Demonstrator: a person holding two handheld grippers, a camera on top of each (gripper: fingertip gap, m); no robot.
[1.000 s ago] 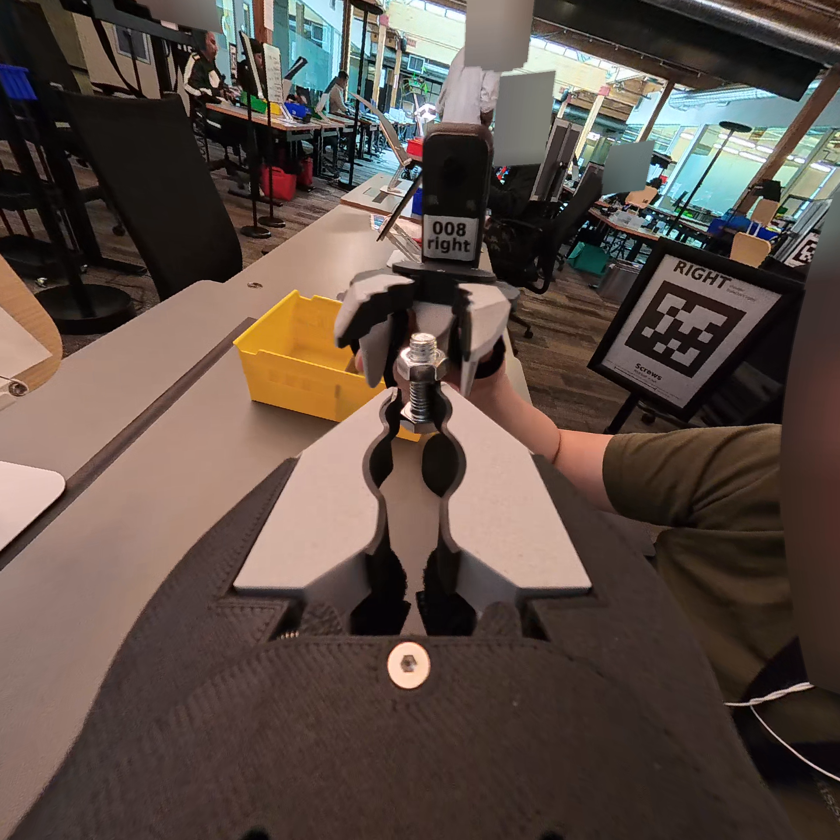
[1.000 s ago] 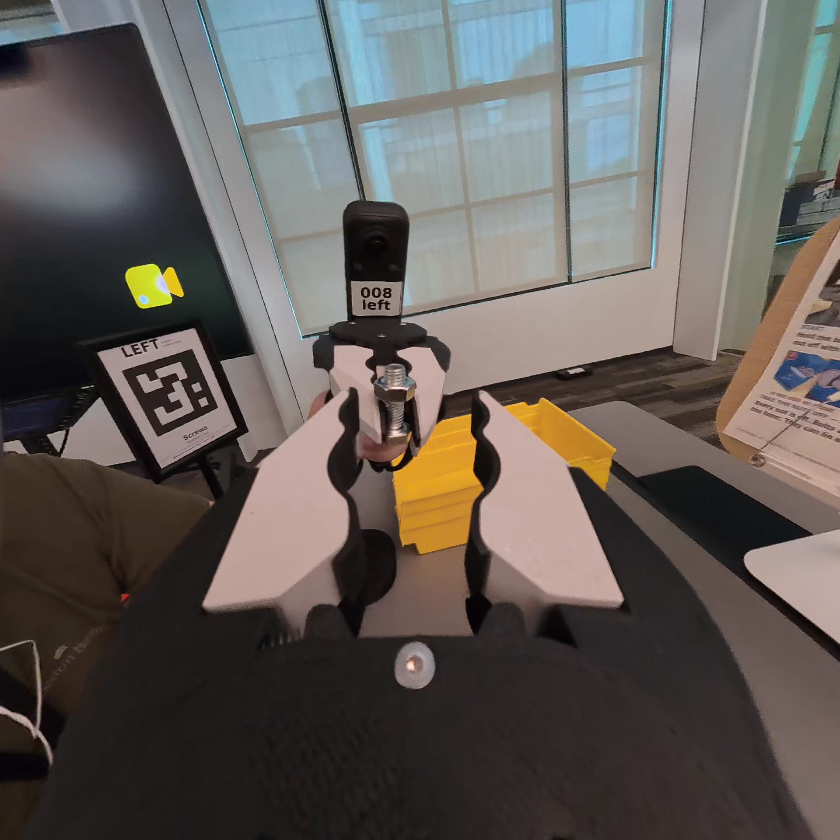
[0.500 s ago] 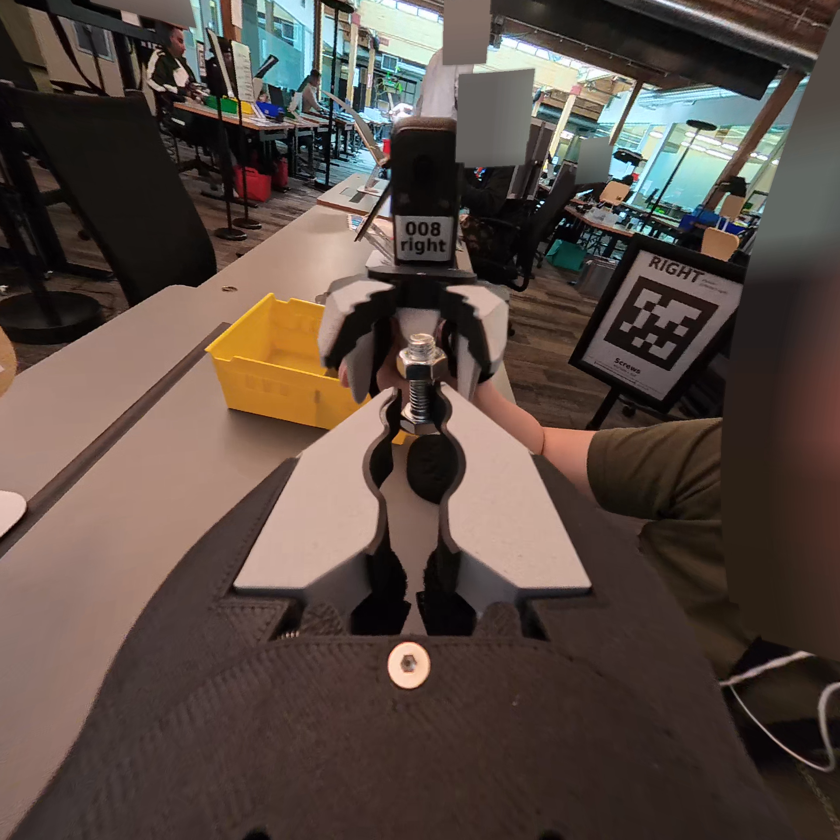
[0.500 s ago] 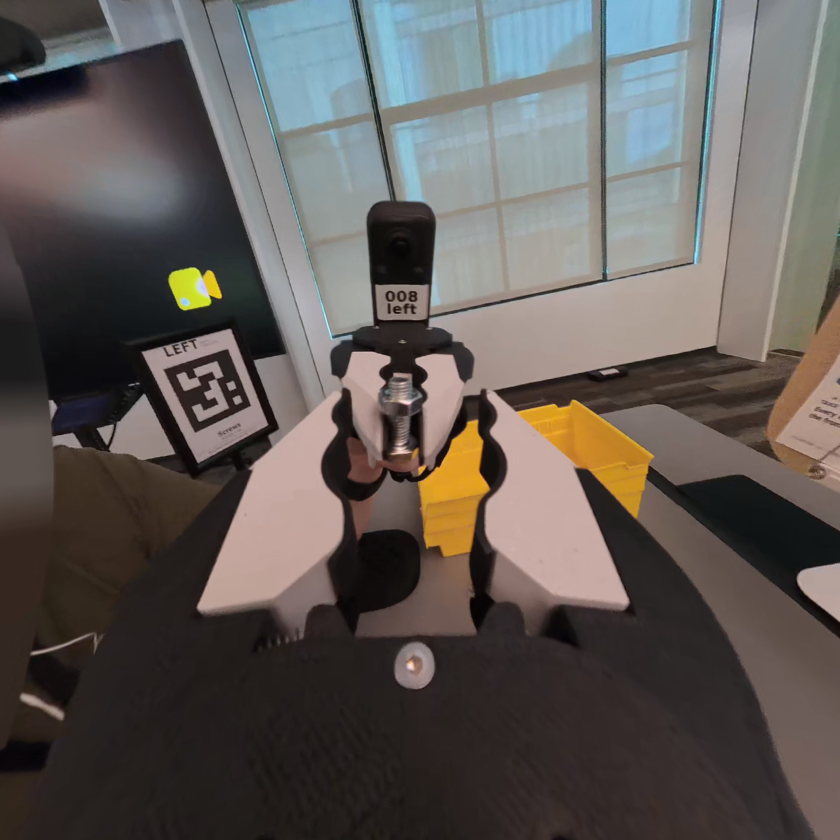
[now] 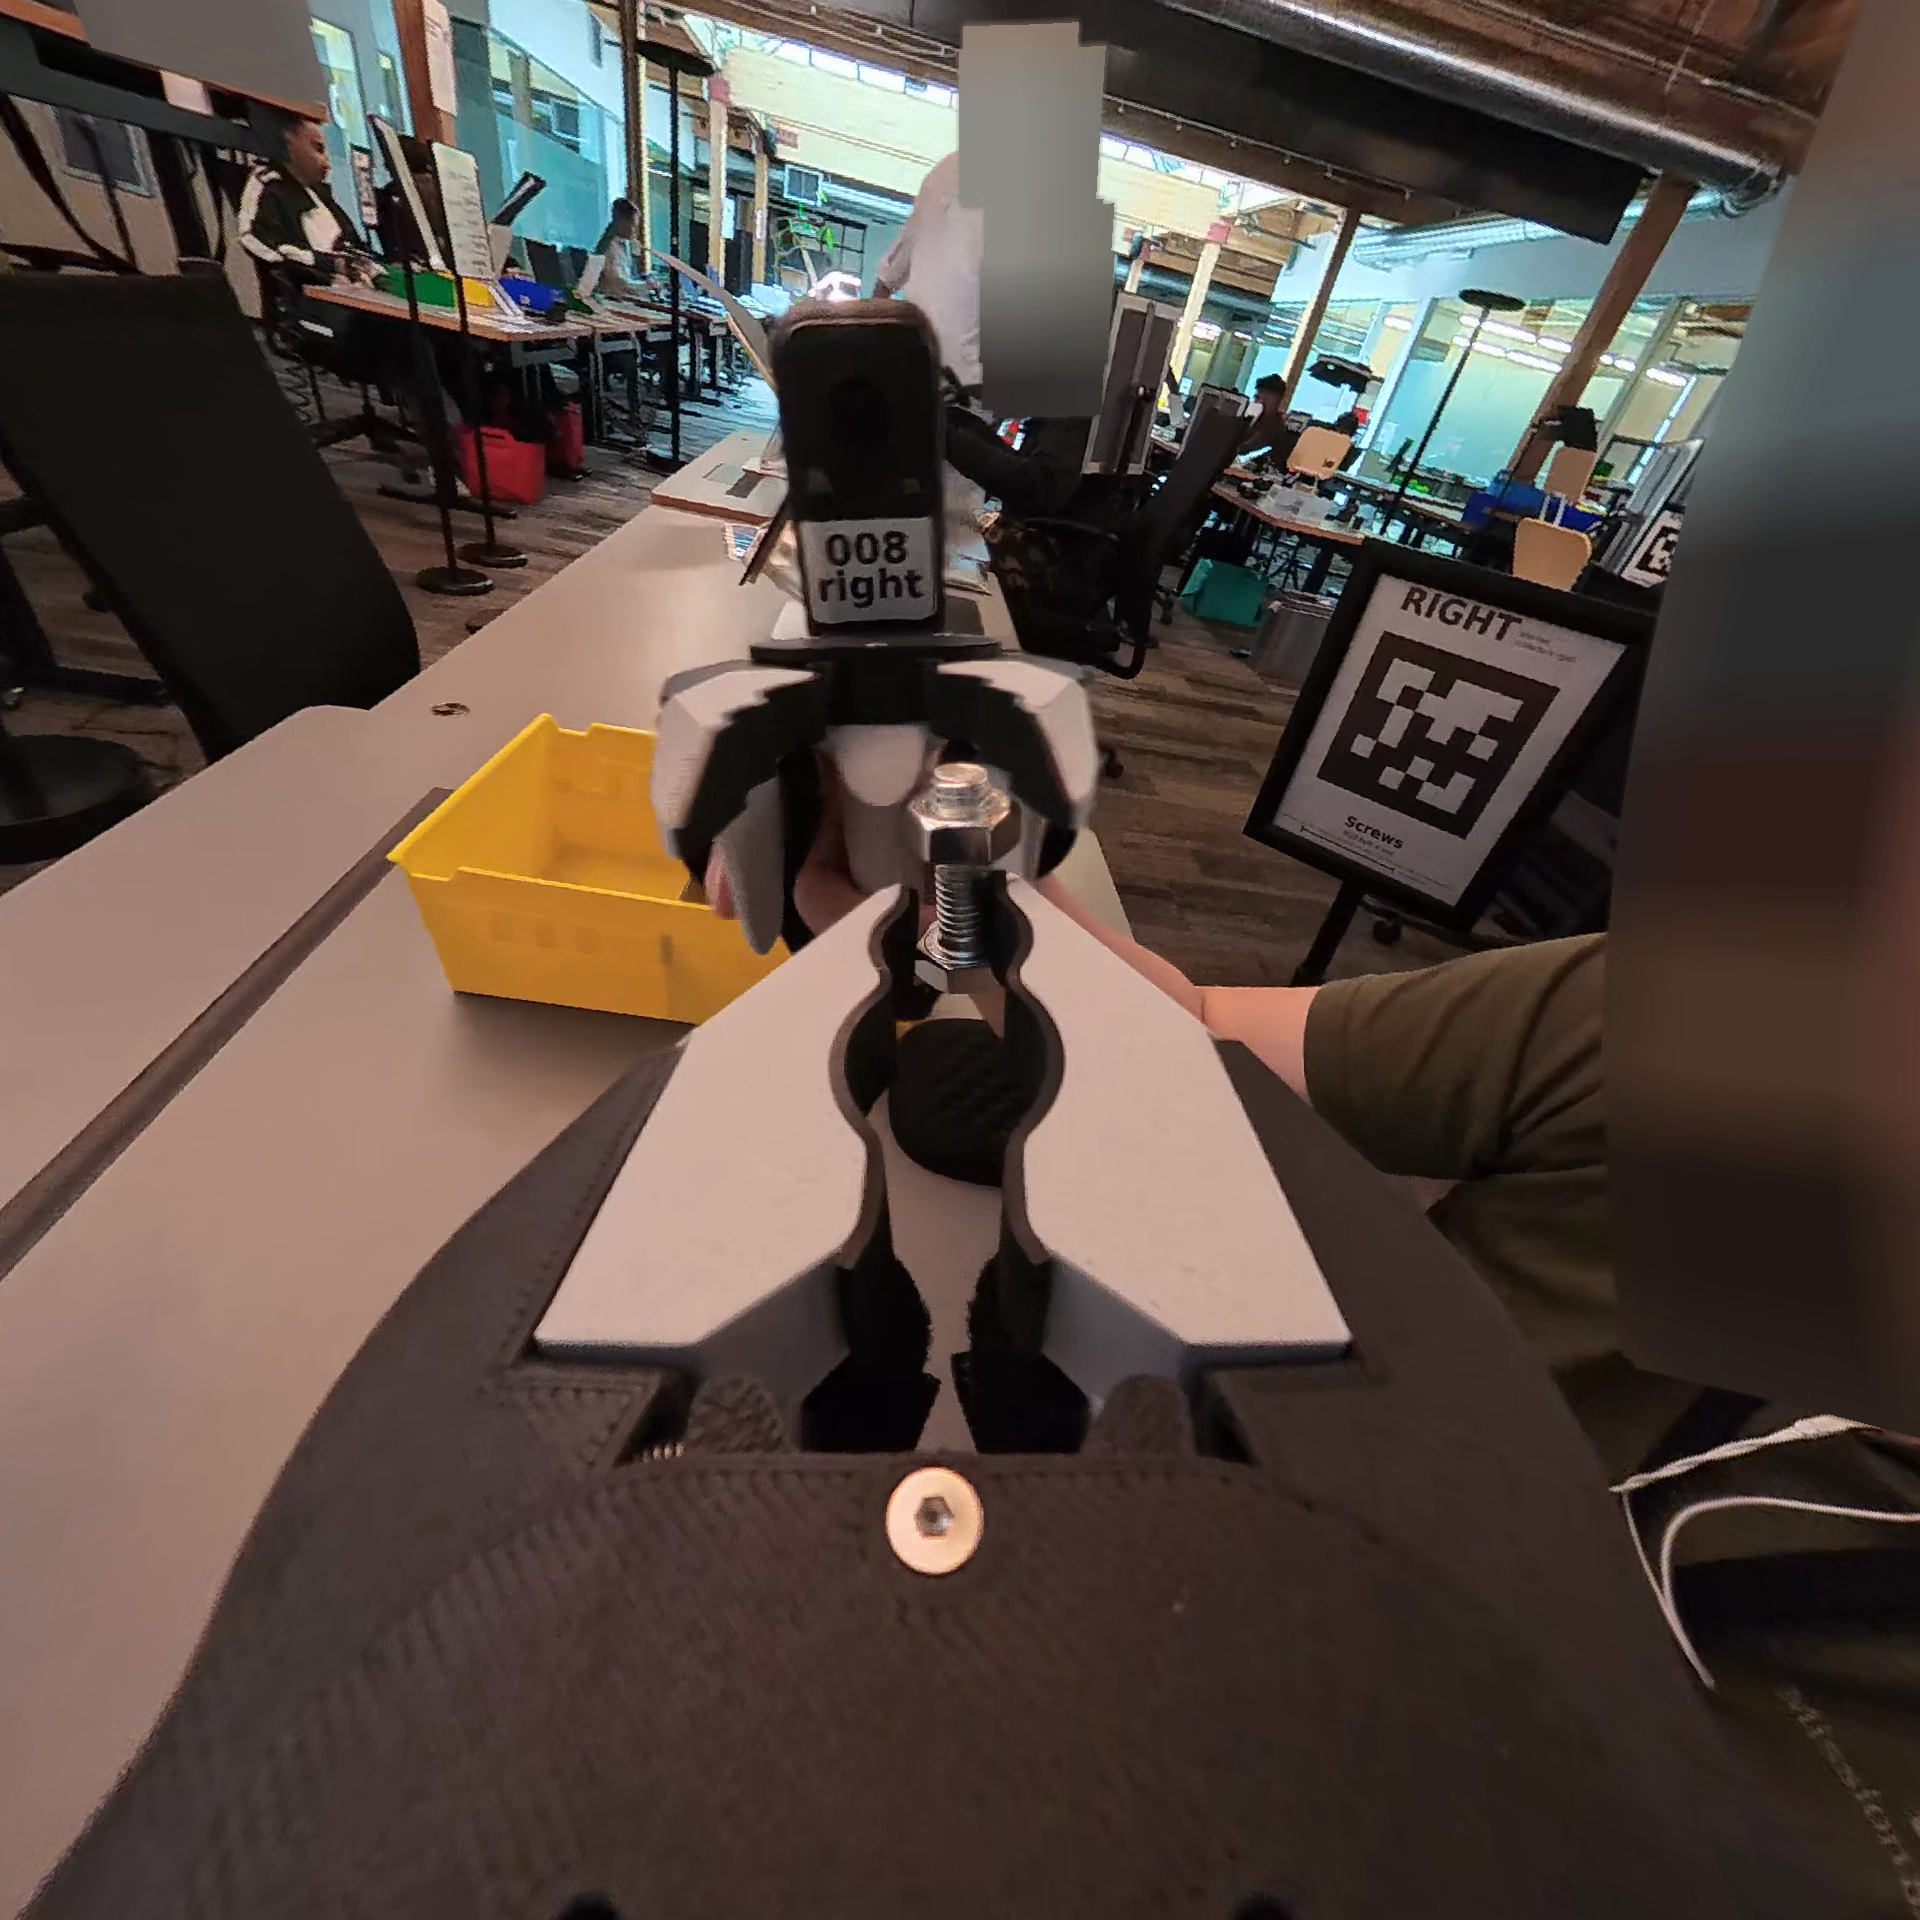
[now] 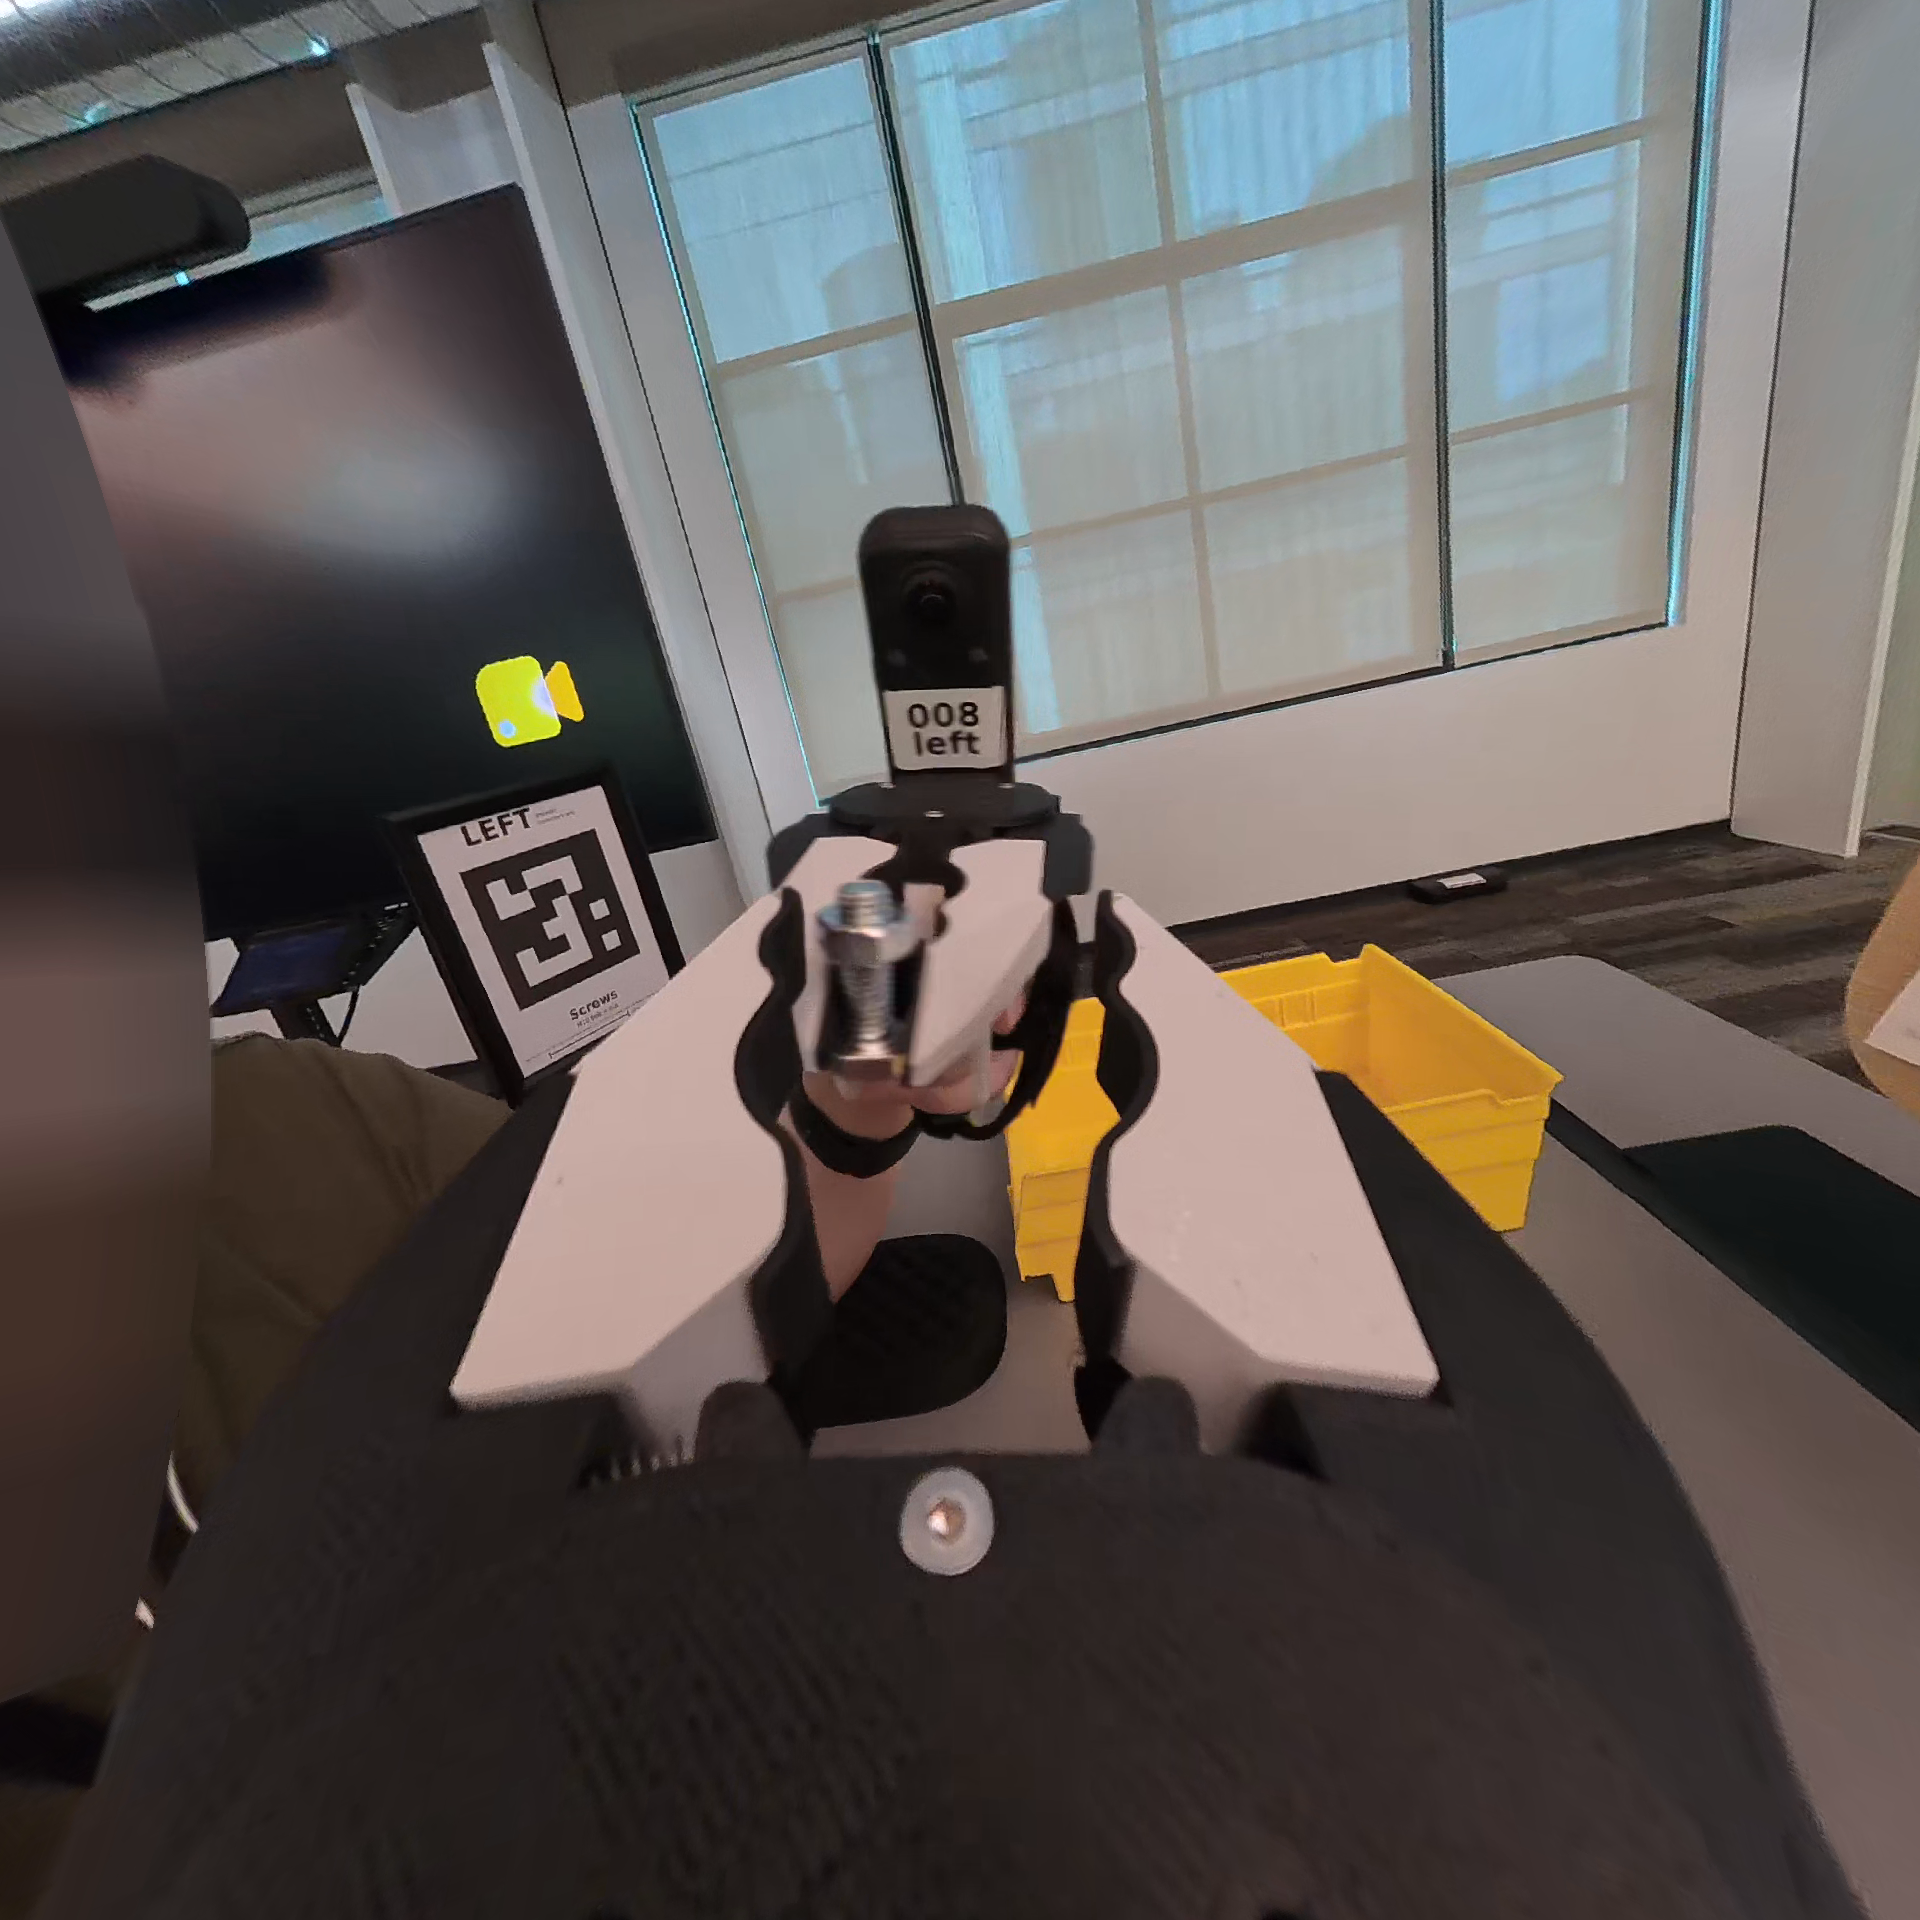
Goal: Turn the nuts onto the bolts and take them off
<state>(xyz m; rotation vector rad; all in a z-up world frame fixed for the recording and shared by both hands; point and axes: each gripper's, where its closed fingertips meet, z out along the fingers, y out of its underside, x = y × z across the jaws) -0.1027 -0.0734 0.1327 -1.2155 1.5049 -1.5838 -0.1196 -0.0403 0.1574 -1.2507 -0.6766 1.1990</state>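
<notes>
My left gripper [image 5: 956, 920] is shut on the head end of a steel bolt [image 5: 958, 899] and holds it upright above the grey table [image 5: 208, 1091]. A hex nut [image 5: 961, 831] sits on the thread just below the bolt's top. My right gripper [image 6: 945, 935] is open and faces the left one. The bolt [image 6: 854, 1013] and nut [image 6: 862, 940] stand between its fingers, close to the left finger [image 6: 675, 1091]. The right gripper [image 5: 894, 831] also shows in the left wrist view, and the left gripper [image 6: 904, 1060] in the right wrist view.
A yellow bin [image 5: 561, 883] stands on the table behind the grippers; it also shows in the right wrist view [image 6: 1403, 1049]. A black pad [image 6: 914, 1320] lies on the table below them. Framed marker signs [image 5: 1444, 727] [image 6: 551, 925] stand beside the table. The person's sleeve [image 5: 1455, 1070] is at the right. Both grippers' tips are close together, under 4 cm apart.
The two grippers have come closer together. The bolt and nut, earlier beyond the right gripper's fingertips, now stand between its open fingers. The left gripper keeps its hold.
</notes>
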